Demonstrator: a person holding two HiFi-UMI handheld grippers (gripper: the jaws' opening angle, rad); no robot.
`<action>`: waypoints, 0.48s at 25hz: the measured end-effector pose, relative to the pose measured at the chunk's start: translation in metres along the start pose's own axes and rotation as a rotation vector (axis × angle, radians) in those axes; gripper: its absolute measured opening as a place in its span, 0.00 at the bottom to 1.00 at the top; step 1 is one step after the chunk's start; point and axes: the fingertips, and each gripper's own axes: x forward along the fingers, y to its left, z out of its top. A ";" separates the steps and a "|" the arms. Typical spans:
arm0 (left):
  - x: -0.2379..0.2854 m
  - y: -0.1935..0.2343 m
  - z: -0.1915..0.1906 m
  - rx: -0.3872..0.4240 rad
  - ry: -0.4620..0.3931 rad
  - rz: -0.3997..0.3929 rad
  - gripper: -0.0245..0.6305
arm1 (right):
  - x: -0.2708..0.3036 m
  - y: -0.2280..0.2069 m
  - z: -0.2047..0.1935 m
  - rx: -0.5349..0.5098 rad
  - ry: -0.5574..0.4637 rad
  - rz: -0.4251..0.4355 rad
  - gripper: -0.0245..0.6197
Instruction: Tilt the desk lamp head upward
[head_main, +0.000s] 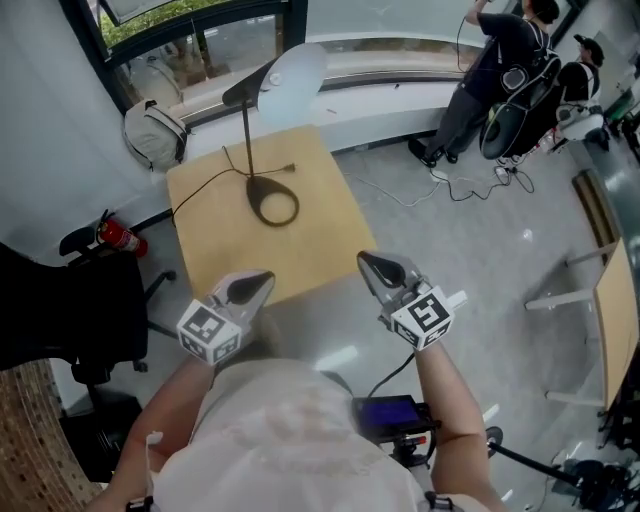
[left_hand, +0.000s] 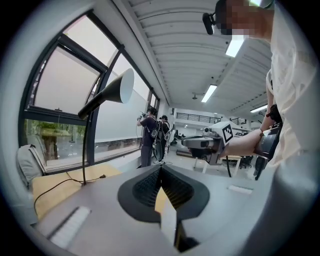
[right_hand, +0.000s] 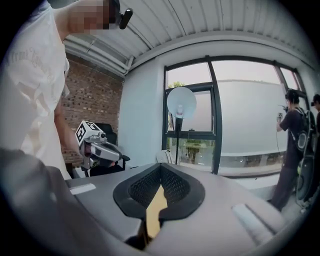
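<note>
Desk lamp (head_main: 247, 135) stands untouched on the wooden table (head_main: 325, 235), well ahead of both grippers. Its ring base (head_main: 273, 203) lies flat on the top, its thin stem is upright, and its white-faced head (head_main: 292, 78) sits out over the table's far edge. Off to the left of the left gripper (head_main: 264, 278) are a black office chair (head_main: 70, 310) and a red fire extinguisher (head_main: 120, 236), with a pale backpack (head_main: 153, 133) further ahead by the window. A black cord (head_main: 200, 190) trails from the base across the table's left side. Over the table's near edge, the left gripper has its jaws pressed together with nothing between them; in its own view the lamp rises ahead and to the left. The right gripper (head_main: 364, 260) hangs just beside the table's near right corner, its jaws likewise together and empty, and its own view has the lamp almost straight ahead. Far off to its right, two people (head_main: 500, 70) stand by the windows.
</note>
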 end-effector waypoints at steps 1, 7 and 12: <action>-0.008 -0.001 -0.004 -0.003 0.010 0.016 0.04 | -0.004 0.005 -0.011 0.027 0.006 0.007 0.06; -0.056 -0.007 -0.029 -0.018 0.038 0.108 0.04 | -0.023 0.041 -0.080 0.177 0.032 0.012 0.06; -0.090 0.007 -0.039 0.019 0.046 0.140 0.04 | -0.003 0.077 -0.099 0.268 0.007 0.015 0.06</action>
